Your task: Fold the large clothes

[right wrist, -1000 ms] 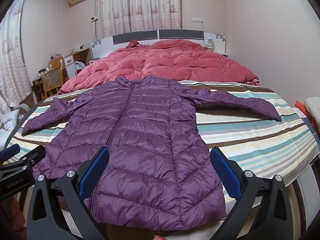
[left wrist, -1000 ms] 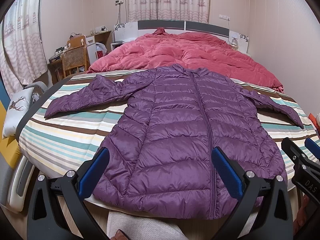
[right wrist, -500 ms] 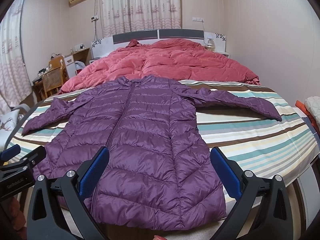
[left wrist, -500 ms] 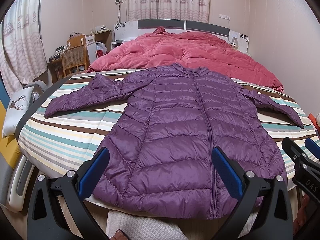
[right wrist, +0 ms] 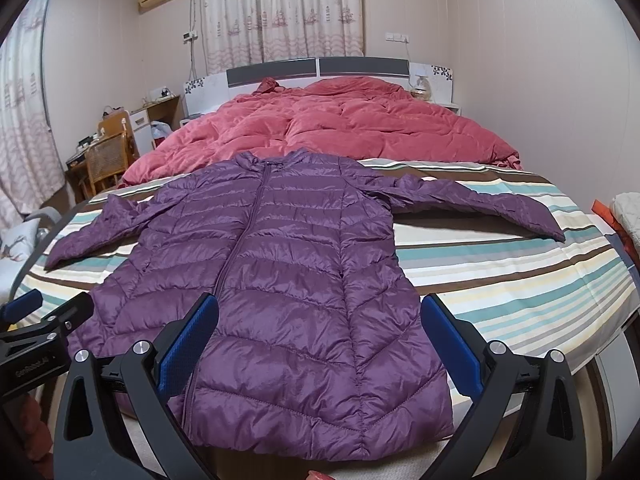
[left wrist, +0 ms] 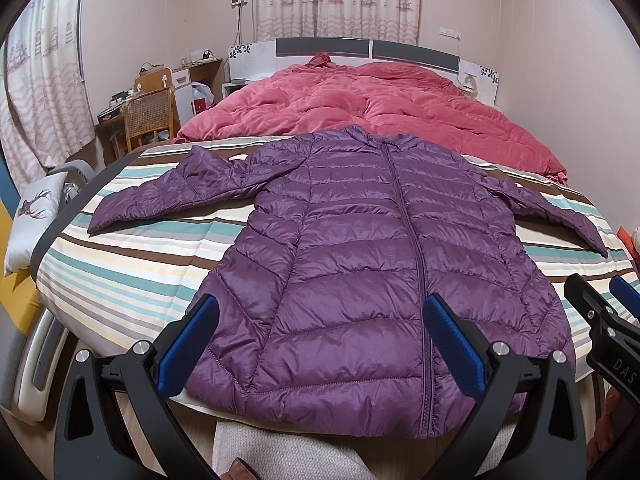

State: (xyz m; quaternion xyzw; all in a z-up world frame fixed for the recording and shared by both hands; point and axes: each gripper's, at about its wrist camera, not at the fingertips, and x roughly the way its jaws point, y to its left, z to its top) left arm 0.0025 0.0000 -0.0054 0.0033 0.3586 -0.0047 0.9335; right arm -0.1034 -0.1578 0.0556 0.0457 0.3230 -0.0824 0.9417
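A: Where's the purple jacket (left wrist: 360, 248)?
B: Centre frame, flat and zipped on the striped sheet (left wrist: 132, 268), sleeves out.
A: The grippers?
B: Left gripper (left wrist: 320, 340) and right gripper (right wrist: 318, 338) hover level at its hem, lower frame, fingers spread wide, gripping nothing.

A bed (left wrist: 132, 280) with a striped sheet is lying ahead of both grippers. A purple puffer jacket (left wrist: 372, 280) is lying flat on it, sleeves spread, hem nearest. Beyond the collar, a red comforter (left wrist: 360, 108) is lying bunched.
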